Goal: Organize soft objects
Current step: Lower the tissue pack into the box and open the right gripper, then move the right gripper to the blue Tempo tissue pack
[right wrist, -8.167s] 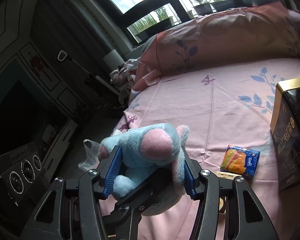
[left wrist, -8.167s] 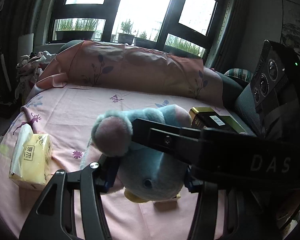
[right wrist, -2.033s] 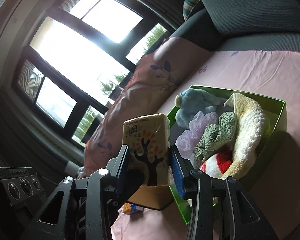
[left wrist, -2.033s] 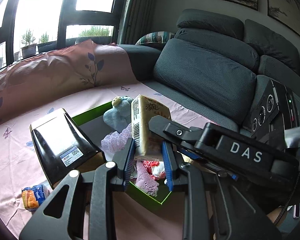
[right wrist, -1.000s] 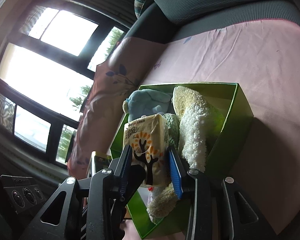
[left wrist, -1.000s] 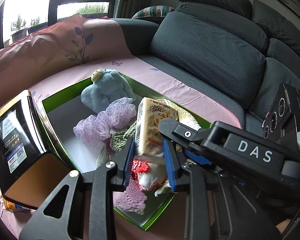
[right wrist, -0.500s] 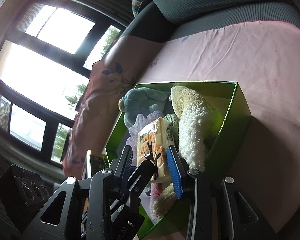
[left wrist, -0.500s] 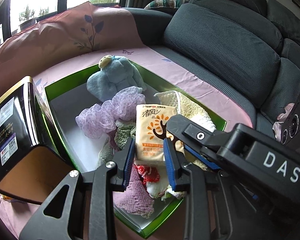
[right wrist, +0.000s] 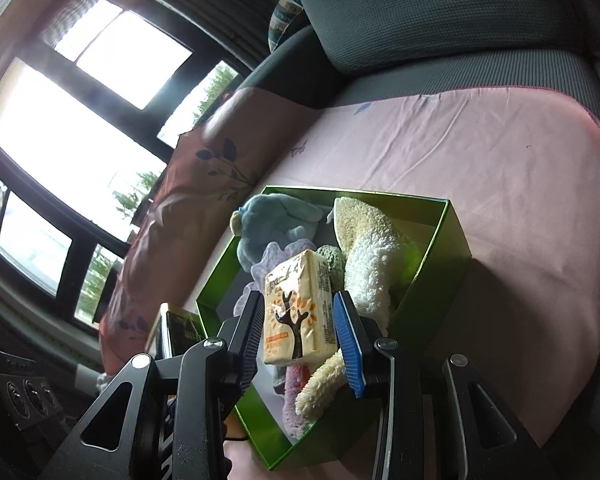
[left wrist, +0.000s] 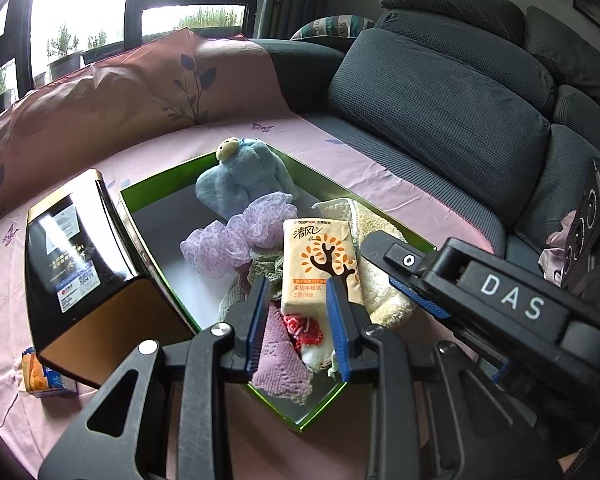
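A cream tissue pack with an orange tree print [left wrist: 320, 268] [right wrist: 300, 306] lies on top of the soft things in the green box [left wrist: 160, 188] [right wrist: 440, 240]. Both grippers have their jaws spread around the pack with gaps on each side: left gripper [left wrist: 298, 320], right gripper [right wrist: 300, 336]. In the box are a blue plush toy [left wrist: 240, 180] [right wrist: 276, 220], a lilac bath pouf [left wrist: 236, 232], a cream fluffy towel [left wrist: 380, 280] [right wrist: 368, 260], green knit cloth and a red-white item.
A black and gold tin box [left wrist: 72, 264] stands against the green box's left side. A small snack packet [left wrist: 40, 376] lies on the pink sheet [left wrist: 380, 176]. Grey sofa cushions [left wrist: 440, 92] are behind and to the right. A pink leaf-print pillow [left wrist: 120, 96] lies under the windows.
Both grippers carried the tissue pack down into the green box. In the last half second both jaws spread and the pack settled on the soft items.
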Tool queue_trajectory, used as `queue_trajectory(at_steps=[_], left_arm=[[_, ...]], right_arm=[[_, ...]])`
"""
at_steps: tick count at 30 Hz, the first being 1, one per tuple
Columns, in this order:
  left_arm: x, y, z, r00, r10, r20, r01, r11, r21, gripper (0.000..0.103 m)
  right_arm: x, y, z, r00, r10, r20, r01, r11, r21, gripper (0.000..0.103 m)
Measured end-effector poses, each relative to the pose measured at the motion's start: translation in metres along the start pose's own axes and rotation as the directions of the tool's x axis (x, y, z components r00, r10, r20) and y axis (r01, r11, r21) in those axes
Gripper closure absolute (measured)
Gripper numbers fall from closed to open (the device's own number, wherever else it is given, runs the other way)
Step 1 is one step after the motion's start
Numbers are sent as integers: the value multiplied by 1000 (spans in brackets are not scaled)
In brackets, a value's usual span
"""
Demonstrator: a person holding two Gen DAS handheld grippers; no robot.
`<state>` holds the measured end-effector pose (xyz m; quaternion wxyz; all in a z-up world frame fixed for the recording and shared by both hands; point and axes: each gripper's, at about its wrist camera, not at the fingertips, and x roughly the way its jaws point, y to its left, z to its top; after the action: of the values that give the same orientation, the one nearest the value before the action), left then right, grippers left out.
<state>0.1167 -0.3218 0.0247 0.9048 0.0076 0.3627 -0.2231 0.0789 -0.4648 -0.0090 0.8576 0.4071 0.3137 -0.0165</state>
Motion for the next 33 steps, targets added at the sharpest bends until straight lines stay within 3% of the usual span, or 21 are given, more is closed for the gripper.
queue_trajectory(at_steps=[5, 9, 13, 17, 21, 23, 25, 28, 31, 33], left_arm=[[-31, 5, -2, 999, 6, 38, -7, 1000, 11, 76], [-58, 11, -5, 997, -2, 72, 2, 1000, 7, 75], [-87, 25, -12, 993, 12, 114, -11, 1000, -12, 62], [-114, 52, -24, 989, 39, 145, -29, 997, -71, 47], [-137, 89, -39, 983, 91, 157, -65, 984, -163, 40], [-148, 110, -48, 979, 123, 166, -85, 972, -217, 33], [-158, 130, -57, 972, 163, 170, -111, 954, -277, 31], [-164, 161, -70, 962, 222, 162, -153, 922, -355, 24], [-164, 187, -87, 947, 297, 121, -222, 881, -417, 24], [-162, 204, -101, 948, 303, 98, -228, 861, -455, 24]], right_arm=[[-15, 14, -4, 996, -78, 49, 80, 996, -50, 64], [-25, 24, -7, 995, -75, 72, 81, 993, -81, 64], [-32, 35, -10, 991, -94, 95, 104, 988, -113, 64], [-34, 47, -16, 990, -97, 102, 111, 982, -151, 51], [-33, 61, -23, 990, -98, 97, 116, 974, -193, 42], [-34, 69, -27, 990, -98, 103, 119, 969, -219, 31], [-34, 77, -31, 990, -92, 104, 115, 964, -242, 27], [-36, 89, -38, 992, -74, 102, 99, 958, -270, 25], [-35, 103, -46, 997, -25, 70, 46, 949, -313, 23], [-33, 115, -54, 999, 5, 40, 9, 937, -348, 22]])
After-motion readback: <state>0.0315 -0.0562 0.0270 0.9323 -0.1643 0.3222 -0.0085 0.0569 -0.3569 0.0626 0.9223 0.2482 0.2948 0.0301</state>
